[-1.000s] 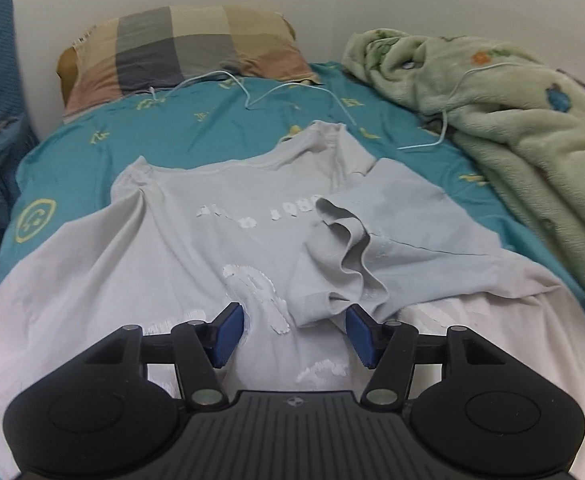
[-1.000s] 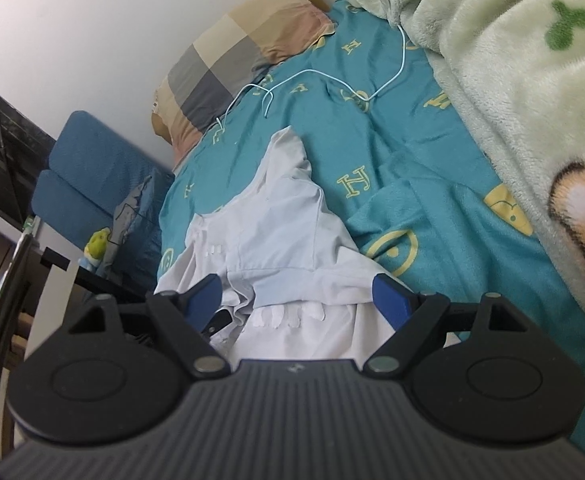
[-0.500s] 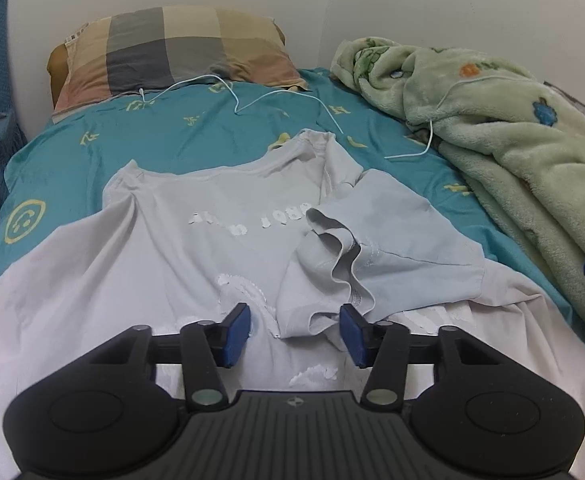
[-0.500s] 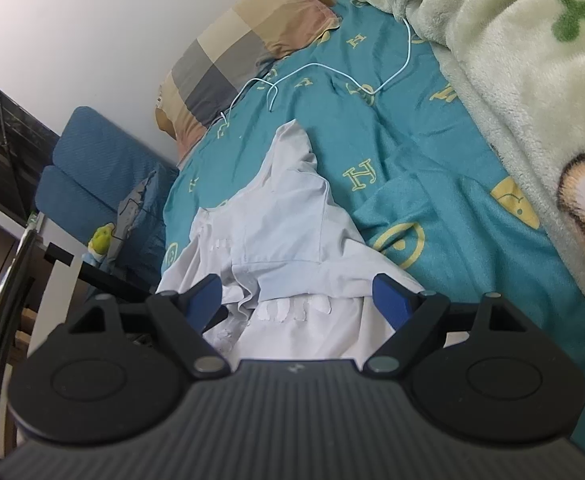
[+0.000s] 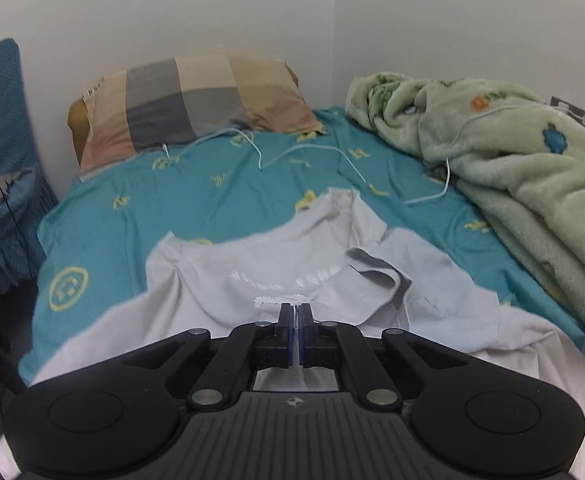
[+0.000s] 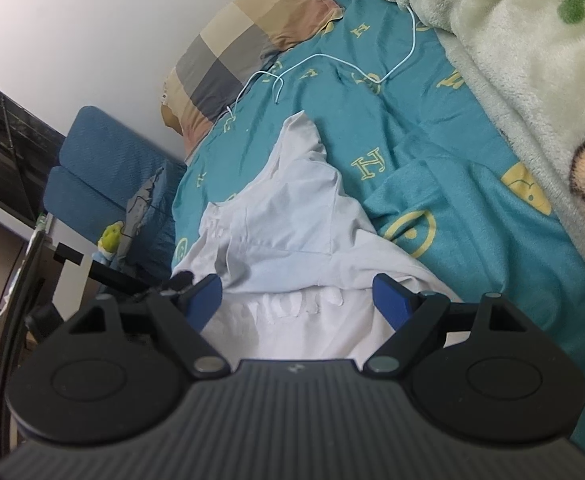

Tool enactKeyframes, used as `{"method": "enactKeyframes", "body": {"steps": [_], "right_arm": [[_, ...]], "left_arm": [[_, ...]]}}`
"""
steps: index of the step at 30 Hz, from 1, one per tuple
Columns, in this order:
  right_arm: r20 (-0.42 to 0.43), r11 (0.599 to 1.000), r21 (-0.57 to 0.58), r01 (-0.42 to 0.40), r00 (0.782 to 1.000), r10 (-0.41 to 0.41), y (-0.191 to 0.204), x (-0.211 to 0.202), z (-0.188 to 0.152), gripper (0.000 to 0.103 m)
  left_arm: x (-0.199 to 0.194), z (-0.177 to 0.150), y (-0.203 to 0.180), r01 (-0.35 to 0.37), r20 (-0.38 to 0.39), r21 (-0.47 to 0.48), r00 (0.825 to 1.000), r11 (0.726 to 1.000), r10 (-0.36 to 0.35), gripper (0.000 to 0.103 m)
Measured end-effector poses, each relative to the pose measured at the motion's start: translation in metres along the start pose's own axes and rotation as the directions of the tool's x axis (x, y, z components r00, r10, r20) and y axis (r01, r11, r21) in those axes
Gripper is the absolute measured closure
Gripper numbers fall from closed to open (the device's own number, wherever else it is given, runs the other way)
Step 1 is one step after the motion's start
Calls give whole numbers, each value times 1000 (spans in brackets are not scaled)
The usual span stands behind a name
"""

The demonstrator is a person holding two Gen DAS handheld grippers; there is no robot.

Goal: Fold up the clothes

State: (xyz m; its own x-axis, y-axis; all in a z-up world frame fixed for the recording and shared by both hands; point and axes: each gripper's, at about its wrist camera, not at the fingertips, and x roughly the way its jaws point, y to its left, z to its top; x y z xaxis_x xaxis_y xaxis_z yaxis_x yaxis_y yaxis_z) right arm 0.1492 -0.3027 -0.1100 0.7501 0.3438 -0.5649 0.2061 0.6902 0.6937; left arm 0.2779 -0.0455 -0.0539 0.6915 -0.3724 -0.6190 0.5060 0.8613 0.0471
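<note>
The pale grey T-shirt lay spread across the middle of the teal bedsheet, its collar toward the top of the left-wrist frame and its white chest print partly bunched. 1 sleeve was folded in over the body at centre right, showing a darker inner side. At bottom centre of that frame the left gripper had its jaws pressed together on a pinch of the shirt's fabric, a thin white sliver showing between the blue pads, and the cloth rose in a small ridge toward them.

In the right-wrist frame the same T-shirt ran from the centre down to the lower middle, and the right gripper hovered over its near edge with jaws wide apart, nothing between them.

A checked pillow sat against the wall at upper left of the left-wrist frame. A white cable snaked across the sheet just below it. A green fleece blanket was heaped along the right side. A blue chair stood beside the bed at the left of the right-wrist frame.
</note>
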Motion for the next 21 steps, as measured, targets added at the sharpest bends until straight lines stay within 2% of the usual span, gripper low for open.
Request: {"method": "enactKeyframes", "body": {"steps": [2, 4, 9, 12, 13, 14, 16, 19, 21], "right_arm": [[-6, 1000, -6, 4, 1000, -4, 0, 3, -1, 19], [-17, 1000, 6, 10, 1000, -10, -2, 6, 0, 19], [-31, 1000, 9, 8, 999, -8, -3, 12, 0, 19], [-39, 1000, 12, 4, 999, -4, -4, 12, -1, 19], [-38, 1000, 16, 5, 999, -4, -4, 12, -1, 19], [-38, 1000, 19, 6, 999, -5, -5, 12, -1, 19], [-39, 1000, 22, 3, 999, -3, -4, 12, -2, 19], [-47, 1000, 22, -5, 999, 6, -3, 13, -3, 19], [-53, 1000, 24, -8, 999, 10, -3, 14, -3, 19]], "left_arm": [[-2, 6, 0, -11, 0, 22, 1000, 1000, 11, 101], [5, 6, -2, -39, -31, 56, 999, 998, 41, 101], [31, -21, -1, -53, -112, 77, 992, 996, 62, 99], [36, -31, -1, -53, -129, 94, 989, 994, 65, 94], [34, -33, -1, -52, -125, 101, 990, 993, 64, 85], [33, -34, -1, -51, -121, 109, 991, 993, 64, 71], [28, -36, -3, -44, -106, 135, 993, 990, 58, 58], [24, -30, -17, -26, -91, 228, 995, 973, 48, 53], [30, -28, -29, -24, -103, 308, 993, 951, 58, 51]]}}
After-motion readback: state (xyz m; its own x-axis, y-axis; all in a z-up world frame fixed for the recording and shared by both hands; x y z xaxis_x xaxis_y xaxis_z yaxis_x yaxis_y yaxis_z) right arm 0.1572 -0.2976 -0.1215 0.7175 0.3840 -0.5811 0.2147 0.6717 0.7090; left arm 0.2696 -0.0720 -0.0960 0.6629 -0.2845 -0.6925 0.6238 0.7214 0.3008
